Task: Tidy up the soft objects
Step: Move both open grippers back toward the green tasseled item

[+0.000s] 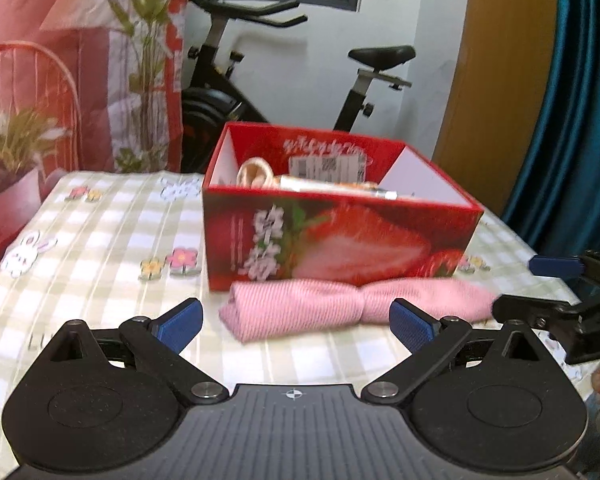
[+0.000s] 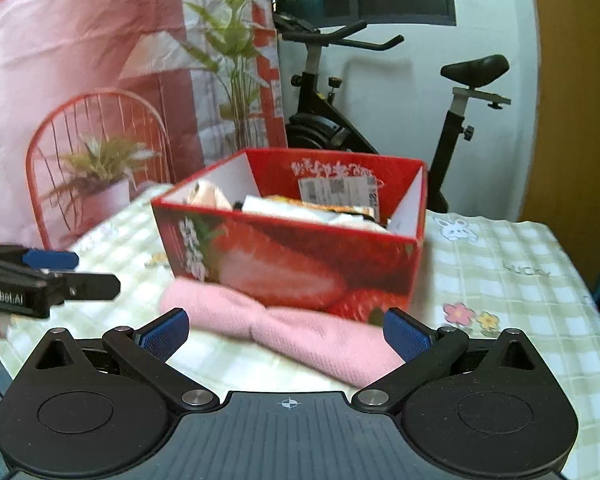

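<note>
Several items are already sitting inside the red strawberry box (image 1: 340, 236), while the rolled pink towel (image 1: 352, 306) is lying on the checked tablecloth (image 1: 100, 240) just near of it, waiting. The left gripper (image 1: 296, 322) and right gripper (image 2: 286, 330) are both hovering wide, gripping nothing.

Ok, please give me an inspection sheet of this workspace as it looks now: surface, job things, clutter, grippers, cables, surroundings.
Surface: table under a checked cloth with flower and rabbit prints.
Job's things: pink rolled towel lying on the cloth against the front of the red strawberry box; the box is open and already holds several items.
Clutter: nothing seen.
Grippers: left gripper open, empty; right gripper open, empty; both face the towel.
Cables: nothing seen.
Surroundings: exercise bike, red wire chair, potted plants, pink curtain.
</note>
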`<state>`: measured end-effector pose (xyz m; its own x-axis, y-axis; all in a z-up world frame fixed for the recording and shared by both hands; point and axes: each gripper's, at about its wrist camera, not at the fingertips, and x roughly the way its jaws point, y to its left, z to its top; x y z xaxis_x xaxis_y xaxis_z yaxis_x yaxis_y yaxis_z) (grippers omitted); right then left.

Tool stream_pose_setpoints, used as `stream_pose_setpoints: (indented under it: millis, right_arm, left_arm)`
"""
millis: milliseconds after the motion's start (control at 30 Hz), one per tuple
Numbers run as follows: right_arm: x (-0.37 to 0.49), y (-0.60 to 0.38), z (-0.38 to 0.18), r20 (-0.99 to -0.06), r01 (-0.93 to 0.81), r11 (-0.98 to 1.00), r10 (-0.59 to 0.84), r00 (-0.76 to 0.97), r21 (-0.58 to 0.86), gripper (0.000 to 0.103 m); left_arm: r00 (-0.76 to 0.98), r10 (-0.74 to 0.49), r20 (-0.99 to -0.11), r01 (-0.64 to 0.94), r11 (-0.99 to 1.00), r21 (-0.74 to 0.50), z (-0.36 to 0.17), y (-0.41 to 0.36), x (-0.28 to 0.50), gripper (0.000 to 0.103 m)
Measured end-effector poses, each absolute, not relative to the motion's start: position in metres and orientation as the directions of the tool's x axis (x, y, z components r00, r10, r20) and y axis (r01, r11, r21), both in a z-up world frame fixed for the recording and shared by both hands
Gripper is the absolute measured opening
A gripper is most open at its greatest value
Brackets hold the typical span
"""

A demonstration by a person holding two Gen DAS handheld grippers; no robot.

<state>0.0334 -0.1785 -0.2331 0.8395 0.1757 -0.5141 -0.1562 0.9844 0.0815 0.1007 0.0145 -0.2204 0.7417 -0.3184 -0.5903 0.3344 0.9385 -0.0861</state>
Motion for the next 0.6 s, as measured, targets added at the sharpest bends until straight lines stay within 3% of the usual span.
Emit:
stream_pose_setpoints:
  millis: [600]
  right_arm:
    - [0.005, -0.188, -0.274, -0.615, -0.049, 0.996, 0.085, 0.784, 0.075, 0.103]
  left_arm:
    - [0.702, -0.308, -0.642, 0.339, 0.937, -0.079, -0.237, 0.014, 0.091, 0.100]
